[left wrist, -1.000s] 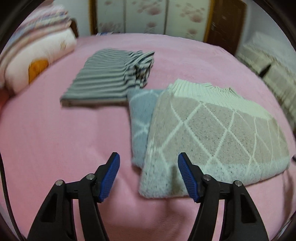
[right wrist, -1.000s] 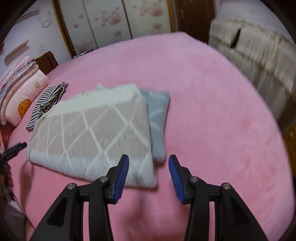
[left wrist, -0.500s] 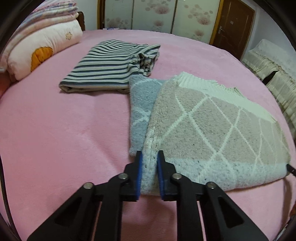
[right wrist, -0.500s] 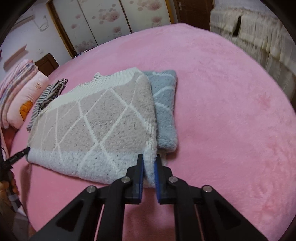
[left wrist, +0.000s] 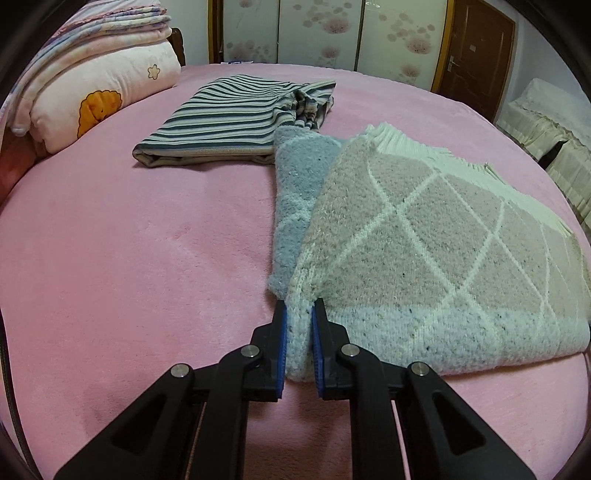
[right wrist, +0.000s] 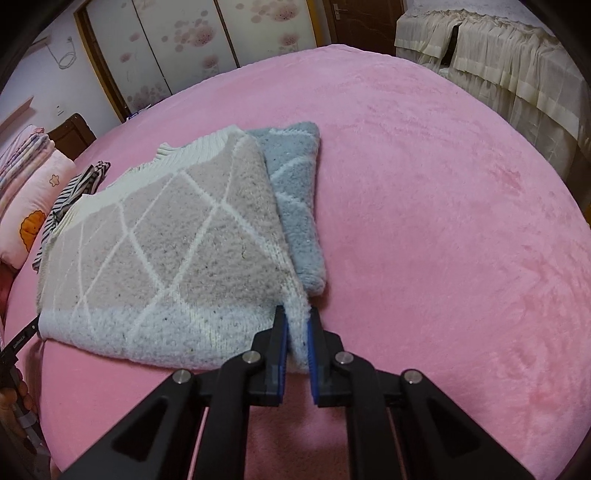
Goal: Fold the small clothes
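My left gripper [left wrist: 299, 314] is pinched tight on the near left corner of the folded knit sweater [left wrist: 424, 251], and my right gripper [right wrist: 297, 314] is clamped on its near right corner; both have just closed onto the fuzzy hem. The sweater lies flat on the pink blanket [left wrist: 140, 258], its blue sleeves tucked under at each side. Just beyond it, touching the left sleeve, sits a folded striped garment [left wrist: 236, 114], with a pink pillow [left wrist: 99, 99] farther left. Floral sliding doors [left wrist: 317, 29] and a brown door [left wrist: 476, 48] back the room. Only my right view shows the cream ruffled cover [right wrist: 509, 62] fully and the left gripper's black tip [right wrist: 20, 341] by the hem.
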Motion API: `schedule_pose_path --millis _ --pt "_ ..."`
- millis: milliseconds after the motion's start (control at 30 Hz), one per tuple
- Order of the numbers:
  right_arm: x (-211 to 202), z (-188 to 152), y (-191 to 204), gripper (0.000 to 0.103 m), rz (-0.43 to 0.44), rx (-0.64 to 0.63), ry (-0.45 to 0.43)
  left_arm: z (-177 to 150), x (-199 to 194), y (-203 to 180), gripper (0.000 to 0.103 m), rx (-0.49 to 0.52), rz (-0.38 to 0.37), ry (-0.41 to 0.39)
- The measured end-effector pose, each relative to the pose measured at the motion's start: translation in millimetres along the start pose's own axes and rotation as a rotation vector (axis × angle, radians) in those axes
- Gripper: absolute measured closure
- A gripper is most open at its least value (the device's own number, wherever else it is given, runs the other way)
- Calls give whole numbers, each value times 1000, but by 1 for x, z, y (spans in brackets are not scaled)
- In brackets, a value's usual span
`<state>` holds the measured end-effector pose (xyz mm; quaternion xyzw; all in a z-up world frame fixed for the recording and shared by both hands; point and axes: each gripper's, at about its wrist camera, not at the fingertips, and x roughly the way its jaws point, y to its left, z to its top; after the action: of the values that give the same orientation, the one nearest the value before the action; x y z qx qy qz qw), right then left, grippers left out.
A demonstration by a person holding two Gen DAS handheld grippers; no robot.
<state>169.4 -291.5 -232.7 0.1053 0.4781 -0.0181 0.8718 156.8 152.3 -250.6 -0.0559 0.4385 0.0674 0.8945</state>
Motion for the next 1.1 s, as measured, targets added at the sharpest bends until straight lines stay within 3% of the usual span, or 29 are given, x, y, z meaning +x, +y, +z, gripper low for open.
schedule_pose_path --millis 100,167,233,267,333,467,833,1100 --pt "-4 0 7 93 -23 -44 -5 1 -3 0 83 3 2 -3" --pt "-7 0 9 92 -27 -51 -5 2 -5 2 67 -4 23 -2" --pt "-12 0 12 87 -30 -46 -8 4 -9 8 35 -34 51 5" --pt "-14 0 13 85 -39 -45 -8 6 -10 10 30 -48 61 12" --pt "-20 0 16 76 -62 -39 -9 8 -13 16 28 -73 46 23" --pt "-36 -5 23 72 -62 -24 -14 11 -25 13 27 -64 62 53" --pt "-84 -40 55 71 66 -15 -18 4 -88 -18 19 -13 75 45" --pt "-100 -70 77 71 156 2 10 -23 -120 -14 19 -115 -77 65"
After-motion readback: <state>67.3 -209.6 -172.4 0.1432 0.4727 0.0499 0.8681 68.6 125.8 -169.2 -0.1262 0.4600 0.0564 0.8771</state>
